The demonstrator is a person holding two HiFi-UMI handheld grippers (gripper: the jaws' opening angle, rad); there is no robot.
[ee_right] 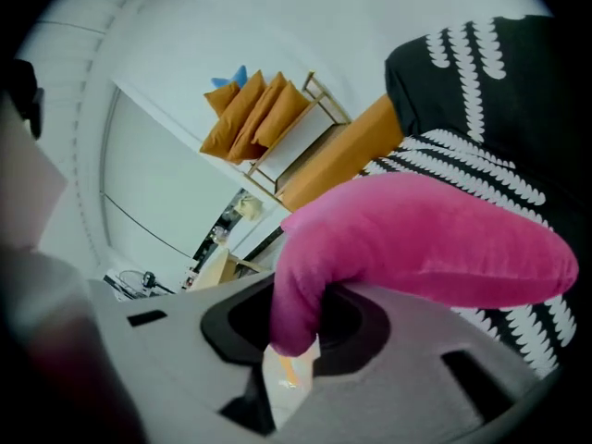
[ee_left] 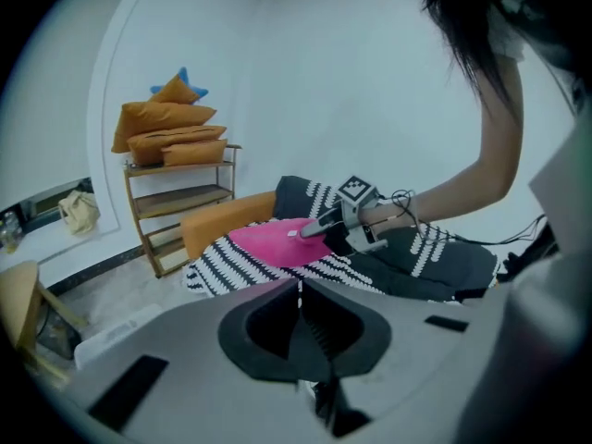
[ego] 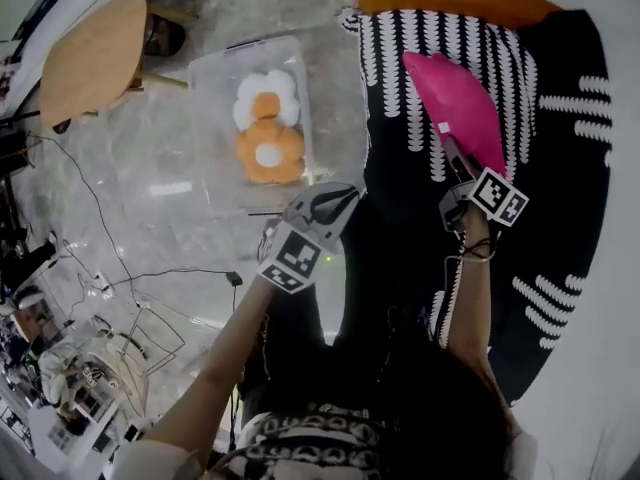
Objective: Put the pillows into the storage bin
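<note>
A home-like living room: pale marbled tile floor (ego: 150, 193), round light-wood side table (ego: 92, 56), open wooden shelf rack (ee_left: 185, 213) stacked with orange cushions (ee_left: 166, 132), black-and-white patterned throw (ego: 430, 88), loose black cables (ego: 100, 213) underfoot.

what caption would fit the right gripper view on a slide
Right gripper clamped on a corner of the pink pillow, over the black-and-white blanket.

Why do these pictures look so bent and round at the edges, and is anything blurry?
Head view: a wide lens bows the floor and the storage bin; dim, bluish light, fairly sharp. Left gripper view: black corners, the wooden shelf leans. Right gripper view: the pink pillow, pinched in the right tool, looms huge, its near corner out of focus.
</note>
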